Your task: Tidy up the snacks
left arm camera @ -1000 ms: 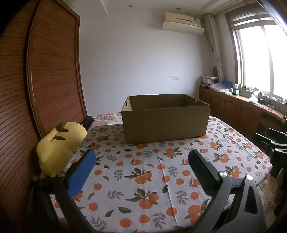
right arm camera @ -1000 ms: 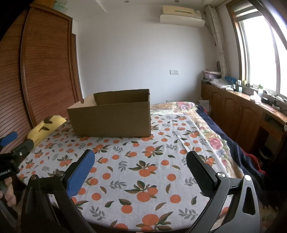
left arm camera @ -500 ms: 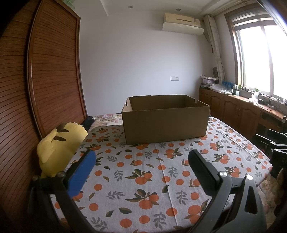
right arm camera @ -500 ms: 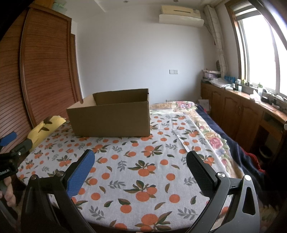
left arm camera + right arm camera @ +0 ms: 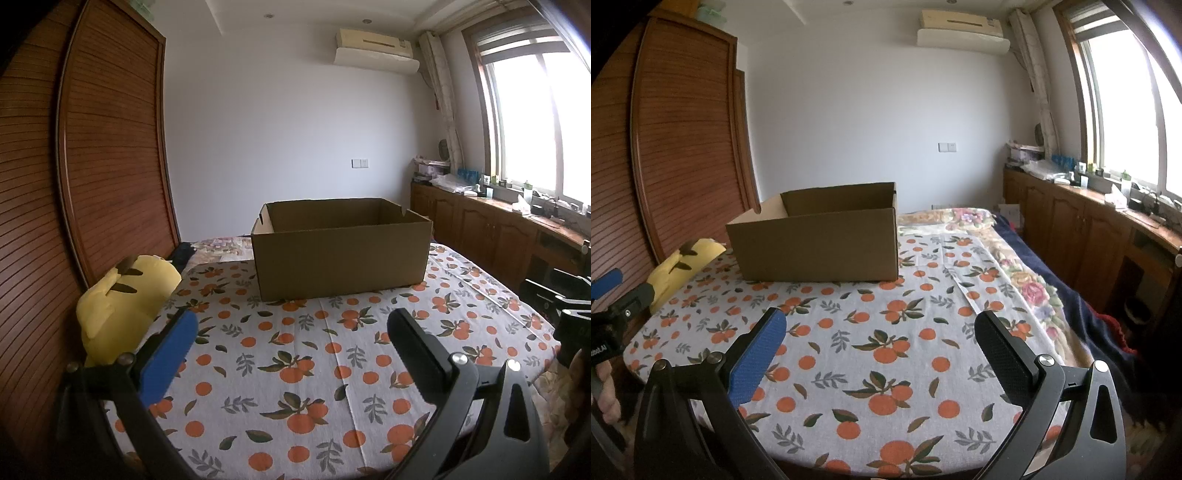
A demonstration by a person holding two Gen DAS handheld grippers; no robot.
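An open brown cardboard box stands at the far side of a table covered with an orange-print cloth; it also shows in the right wrist view. Its inside floor is hidden. No snacks are in view. My left gripper is open and empty, held above the near part of the cloth. My right gripper is open and empty above the cloth, to the right of the box. The left gripper also shows at the left edge of the right wrist view.
A yellow plush toy lies at the table's left edge against a wooden slatted wardrobe. A floral bedspread lies right of the table. A wooden counter with small items runs under the window.
Both views have barely shifted; the box sits a touch higher in the left wrist view. Both grippers stay open.
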